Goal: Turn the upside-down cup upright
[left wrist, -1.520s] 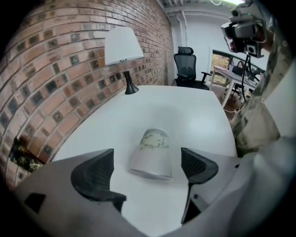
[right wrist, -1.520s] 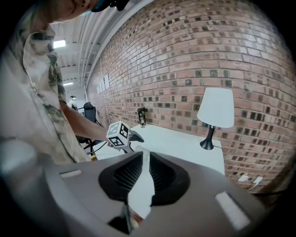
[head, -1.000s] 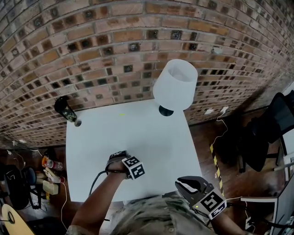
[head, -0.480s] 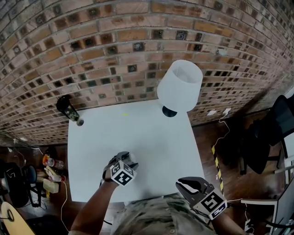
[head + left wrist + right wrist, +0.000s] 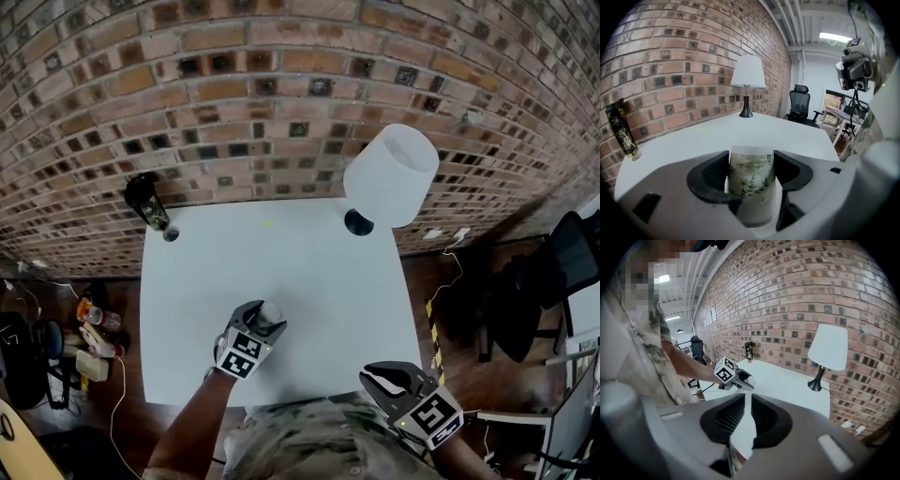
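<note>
Grip first: my left gripper has its jaws clamped on the cup, near the tabletop's front edge. I'd roll the wrist until its mouth, which I can't quite make out, faces up, then lower it flat. The right gripper's jaws sit together, empty.

Place: an office or lab workroom, not a home.
Walls: bare brick wall behind a plain white table.
Ceiling: strip light and exposed pipes, painted white.
Furniture: black swivel office chair near a desk further back; another chair beside the table.
Equipment: camera on a stand.
Floor: wood floor with loose cables and a strip of yellow-black tape.
Lighting: white table lamp.
</note>
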